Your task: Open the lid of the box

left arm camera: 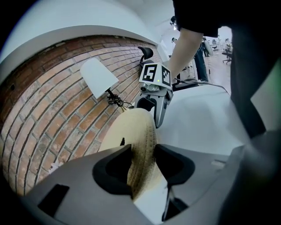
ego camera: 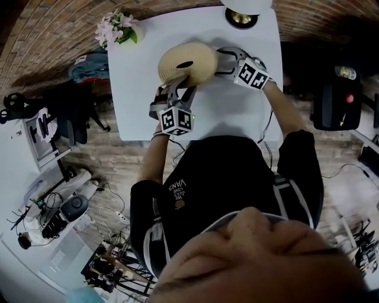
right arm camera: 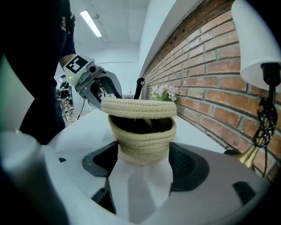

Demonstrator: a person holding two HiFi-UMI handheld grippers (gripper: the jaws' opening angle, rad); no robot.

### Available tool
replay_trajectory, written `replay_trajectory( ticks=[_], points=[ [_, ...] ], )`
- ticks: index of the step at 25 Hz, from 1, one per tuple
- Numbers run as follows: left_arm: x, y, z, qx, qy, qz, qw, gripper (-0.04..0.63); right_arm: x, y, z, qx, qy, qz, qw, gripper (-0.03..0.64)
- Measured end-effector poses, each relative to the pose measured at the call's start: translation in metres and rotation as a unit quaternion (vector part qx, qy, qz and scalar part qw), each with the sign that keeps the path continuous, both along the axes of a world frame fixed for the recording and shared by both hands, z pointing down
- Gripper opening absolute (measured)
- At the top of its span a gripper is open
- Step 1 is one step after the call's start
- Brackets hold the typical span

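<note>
While just above the box (right arm camera: 142, 140), woven lid (left arm camera: 137, 129) between left tongs (left arm camera: 142, 151).

A red brick wall (right arm camera: 206, 74) runs along the right side of the right gripper (right arm camera: 142, 151) — white-shaded lamp (right arm camera: 257, 39) close on that side, pink flowers (right arm camera: 163, 93) ahead — with a white table (right arm camera: 88, 127) beneath and a ceiling strip light (right arm camera: 92, 23) high to its left.

On table (ego camera: 225, 112), lid (right arm camera: 138, 107) over box (right arm camera: 142, 140), flowers (ego camera: 117, 28) far left, lamp (ego camera: 241, 15) far right
</note>
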State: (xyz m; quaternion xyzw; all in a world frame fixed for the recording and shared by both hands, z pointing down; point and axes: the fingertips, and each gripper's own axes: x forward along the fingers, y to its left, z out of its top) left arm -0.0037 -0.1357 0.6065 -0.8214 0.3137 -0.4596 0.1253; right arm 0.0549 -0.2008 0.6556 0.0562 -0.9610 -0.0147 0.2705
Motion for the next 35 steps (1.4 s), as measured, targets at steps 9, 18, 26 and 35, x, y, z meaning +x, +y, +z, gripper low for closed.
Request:
replay_trajectory(
  ticks=[9,18,26,35],
  points=[
    [-0.003,-0.001,-0.02,0.02,0.011,-0.003,0.9997,0.144,0.002,0.001,0.003,-0.011,0.006,0.024,1.0,0.348],
    [-0.007,-0.006,-0.037,0.035,0.028,-0.01,0.9989,0.125,0.005,0.003,-0.006,-0.007,0.003,0.047,0.999,0.348],
    [-0.016,-0.01,-0.05,0.043,0.054,-0.022,0.9974,0.114,0.011,0.008,-0.016,-0.009,-0.003,0.077,0.997,0.348],
    [-0.029,-0.018,-0.061,0.05,0.088,-0.035,0.9943,0.107,0.014,0.015,-0.037,-0.012,-0.031,0.129,0.991,0.348]
  ],
)
